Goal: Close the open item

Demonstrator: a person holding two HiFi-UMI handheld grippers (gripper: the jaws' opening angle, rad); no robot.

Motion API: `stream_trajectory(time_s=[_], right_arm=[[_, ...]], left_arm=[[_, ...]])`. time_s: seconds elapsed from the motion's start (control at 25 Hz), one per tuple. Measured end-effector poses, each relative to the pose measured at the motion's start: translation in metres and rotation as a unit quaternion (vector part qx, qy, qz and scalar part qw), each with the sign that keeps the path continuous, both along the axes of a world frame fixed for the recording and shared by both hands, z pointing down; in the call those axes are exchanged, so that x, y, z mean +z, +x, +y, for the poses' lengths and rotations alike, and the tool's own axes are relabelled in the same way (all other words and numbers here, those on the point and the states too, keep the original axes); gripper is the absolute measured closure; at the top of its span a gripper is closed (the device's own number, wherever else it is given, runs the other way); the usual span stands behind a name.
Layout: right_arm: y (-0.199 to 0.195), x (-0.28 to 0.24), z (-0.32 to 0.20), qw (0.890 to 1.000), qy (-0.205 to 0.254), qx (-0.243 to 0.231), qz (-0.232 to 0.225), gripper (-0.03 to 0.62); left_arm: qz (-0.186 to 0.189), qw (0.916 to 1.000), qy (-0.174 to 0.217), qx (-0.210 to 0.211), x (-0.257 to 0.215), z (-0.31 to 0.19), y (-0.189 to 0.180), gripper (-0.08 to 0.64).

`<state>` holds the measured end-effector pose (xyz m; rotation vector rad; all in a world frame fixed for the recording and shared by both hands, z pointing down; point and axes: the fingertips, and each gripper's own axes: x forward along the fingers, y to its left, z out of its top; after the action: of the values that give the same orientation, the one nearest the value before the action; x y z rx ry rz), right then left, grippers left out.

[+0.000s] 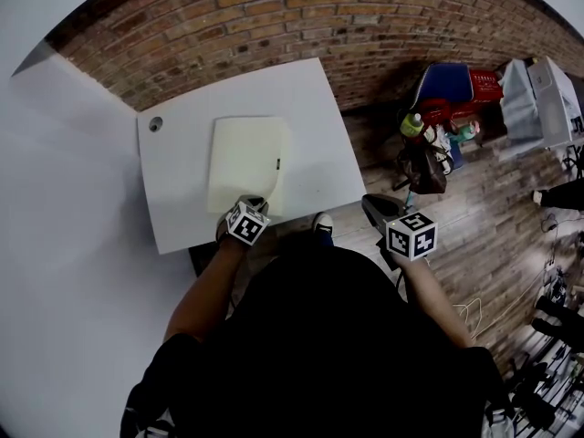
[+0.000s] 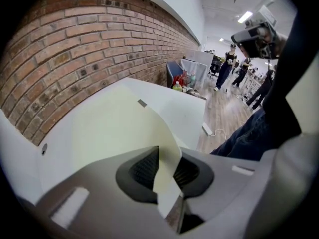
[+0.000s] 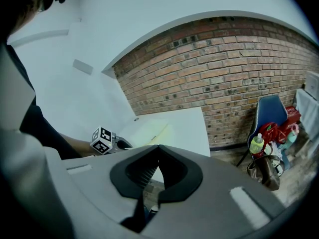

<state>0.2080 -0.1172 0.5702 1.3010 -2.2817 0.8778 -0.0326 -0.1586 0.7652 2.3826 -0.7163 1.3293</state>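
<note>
A cream folder [image 1: 246, 162] lies on the white table [image 1: 182, 199], with a small dark tab at its right edge. Its near cover edge [image 2: 167, 183] curls up from the table and runs between the jaws of my left gripper [image 2: 168, 156], which is shut on it. In the head view my left gripper [image 1: 255, 204] sits at the folder's near edge. My right gripper [image 1: 372, 206] hangs off the table's near right corner, over the floor. In its own view the right gripper [image 3: 158, 148] is shut with nothing in it, and the folder [image 3: 149, 128] shows beyond.
A brick wall [image 1: 301, 16] runs behind the table, and a cable hole [image 1: 155, 123] sits at its far left. To the right stands a chair with red and blue bags [image 1: 452, 94] and a green bottle [image 1: 412, 124]. A white power strip [image 2: 207, 129] lies on the wooden floor.
</note>
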Motion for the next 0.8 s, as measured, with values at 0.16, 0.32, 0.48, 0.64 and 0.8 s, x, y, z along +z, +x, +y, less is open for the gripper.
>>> stream_trajectory(time_s=[0.16,0.32,0.48,0.64,0.8], right_arm=[[0.003,0.003,-0.001,1.000,-0.002,0.001,0.001,0.591],[0.004,0.004,-0.001,1.000,-0.006,0.002,0.000,0.591],[0.007,0.005,0.000,1.000,-0.008,0.002,0.001,0.591],[0.007,0.007,-0.001,1.000,-0.009,0.002,0.001,0.591],[0.009,0.008,-0.001,1.000,-0.011,0.002,-0.001,0.591]], left_arm=[[-0.003,1.0000,-0.004,0.005,0.006,-0.001,0.003,0.508],[-0.009,0.9999,-0.007,0.007,0.012,-0.002,0.005,0.505],[-0.017,0.9997,-0.011,0.010,0.019,-0.001,0.005,0.502],[-0.015,0.9996,-0.018,0.016,0.017,-0.001,0.011,0.499],[-0.023,0.9991,-0.023,0.028,0.017,0.001,0.017,0.497]])
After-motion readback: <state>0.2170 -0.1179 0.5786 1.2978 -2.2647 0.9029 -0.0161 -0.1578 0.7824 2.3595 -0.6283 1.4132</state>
